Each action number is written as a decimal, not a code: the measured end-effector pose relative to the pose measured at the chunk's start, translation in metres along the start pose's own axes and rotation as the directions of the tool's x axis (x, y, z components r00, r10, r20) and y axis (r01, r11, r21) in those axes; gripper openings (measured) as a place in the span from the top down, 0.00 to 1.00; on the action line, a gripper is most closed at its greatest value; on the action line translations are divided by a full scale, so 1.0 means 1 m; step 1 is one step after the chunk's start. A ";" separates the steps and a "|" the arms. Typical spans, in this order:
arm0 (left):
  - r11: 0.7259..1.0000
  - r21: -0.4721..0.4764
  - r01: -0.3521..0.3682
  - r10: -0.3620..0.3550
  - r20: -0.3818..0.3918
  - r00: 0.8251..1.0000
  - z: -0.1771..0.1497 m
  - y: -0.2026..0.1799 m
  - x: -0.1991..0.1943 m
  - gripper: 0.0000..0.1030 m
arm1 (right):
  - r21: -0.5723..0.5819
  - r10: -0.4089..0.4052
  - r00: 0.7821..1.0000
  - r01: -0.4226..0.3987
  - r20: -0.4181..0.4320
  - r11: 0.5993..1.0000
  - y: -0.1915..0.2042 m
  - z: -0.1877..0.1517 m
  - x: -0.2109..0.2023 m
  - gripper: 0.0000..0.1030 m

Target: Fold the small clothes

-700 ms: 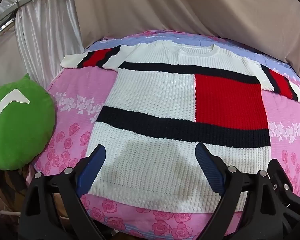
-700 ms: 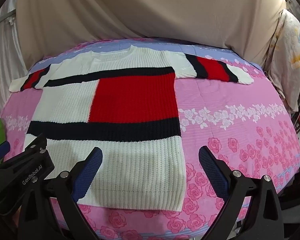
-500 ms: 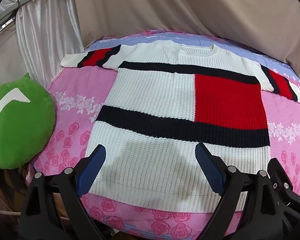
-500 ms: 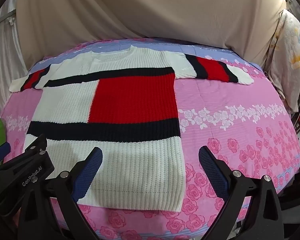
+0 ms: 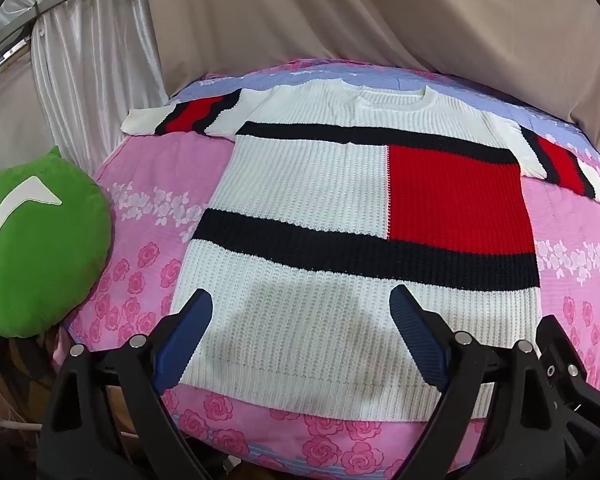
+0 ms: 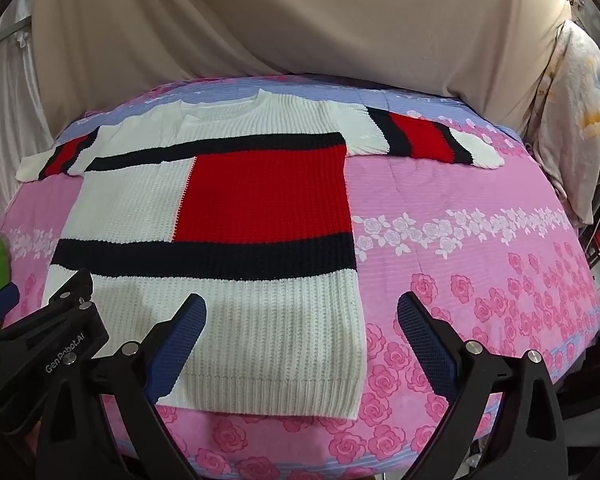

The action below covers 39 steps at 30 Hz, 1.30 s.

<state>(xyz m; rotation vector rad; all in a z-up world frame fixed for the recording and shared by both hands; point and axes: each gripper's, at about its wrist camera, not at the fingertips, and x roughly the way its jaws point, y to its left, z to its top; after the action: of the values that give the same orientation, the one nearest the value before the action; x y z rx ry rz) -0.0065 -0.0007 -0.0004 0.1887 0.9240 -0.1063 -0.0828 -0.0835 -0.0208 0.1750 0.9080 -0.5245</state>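
A knit sweater [image 5: 340, 240] is lying flat on your pink floral bedspread [image 6: 480, 264]; your left gripper [image 5: 302, 340] and right gripper [image 6: 300, 344] are hovering wide apart, gripping nothing.

A knit sweater [image 6: 236, 264] lies flat on the pink floral bedspread [image 6: 480, 264], sleeves spread.

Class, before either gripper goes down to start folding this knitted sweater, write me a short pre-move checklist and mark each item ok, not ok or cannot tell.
1. Sweater lies flat, front up, on the pink bedspread: ok.
2. Both sleeves spread out sideways, not tucked under: ok.
3. Left gripper open, nothing between its pads: ok.
4. Right gripper open, nothing held: ok.
5. Hem in reach below both grippers, unwrinkled: ok.
6. Green cushion clear of the sweater: ok.
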 end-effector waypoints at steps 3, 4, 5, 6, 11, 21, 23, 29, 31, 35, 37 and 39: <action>1.000 0.000 0.001 -0.001 0.002 1.000 0.000 0.000 -0.001 0.15 | 0.000 -0.002 1.000 0.002 0.000 1.000 0.000 0.000 0.000 0.07; 1.000 0.000 0.001 -0.001 0.002 1.000 0.000 0.000 -0.001 0.15 | 0.001 -0.001 1.000 0.001 0.000 1.000 -0.001 0.000 -0.001 0.07; 1.000 0.000 0.001 -0.001 0.001 1.000 0.001 0.000 -0.001 0.15 | 0.001 -0.001 1.000 0.001 0.000 1.000 -0.001 0.001 -0.001 0.07; 1.000 -0.001 0.002 -0.002 0.002 1.000 0.000 0.001 -0.001 0.15 | 0.001 -0.001 1.000 0.001 0.000 1.000 -0.002 0.000 -0.001 0.07; 1.000 -0.003 -0.004 0.004 0.006 1.000 0.000 0.000 -0.003 0.15 | 0.001 0.000 1.000 0.000 0.000 1.000 -0.003 0.001 -0.002 0.07; 1.000 -0.002 -0.013 0.013 0.007 1.000 -0.001 0.001 -0.005 0.15 | -0.002 0.005 1.000 -0.005 -0.007 1.000 -0.002 0.002 -0.002 0.07; 1.000 -0.001 -0.015 0.015 0.006 1.000 -0.001 0.002 -0.006 0.15 | -0.001 0.007 1.000 -0.007 -0.010 1.000 -0.001 0.002 -0.002 0.07; 1.000 -0.001 -0.015 0.015 0.001 1.000 -0.001 0.003 -0.004 0.15 | 0.000 0.008 1.000 -0.008 -0.013 1.000 -0.001 0.001 0.000 0.08; 1.000 -0.001 -0.015 0.015 0.000 1.000 -0.001 0.004 -0.003 0.15 | 0.000 0.009 1.000 -0.009 -0.015 1.000 0.000 0.000 0.001 0.08; 1.000 0.000 -0.017 0.017 -0.004 1.000 -0.002 0.004 -0.001 0.15 | 0.000 0.012 1.000 -0.012 -0.021 1.000 0.000 0.000 0.002 0.08; 1.000 0.000 -0.018 0.018 -0.004 1.000 -0.003 0.004 -0.001 0.15 | 0.001 0.013 1.000 -0.013 -0.022 1.000 -0.001 -0.001 0.003 0.08; 1.000 0.001 -0.018 0.018 -0.004 1.000 -0.003 0.003 -0.001 0.15 | 0.002 0.013 1.000 -0.013 -0.023 1.000 -0.001 -0.001 0.003 0.08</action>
<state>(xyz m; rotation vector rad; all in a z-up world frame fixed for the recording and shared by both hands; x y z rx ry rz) -0.0089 0.0033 -0.0010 0.1979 0.9256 -0.0895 -0.0824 -0.0853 -0.0237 0.1890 0.9286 -0.5117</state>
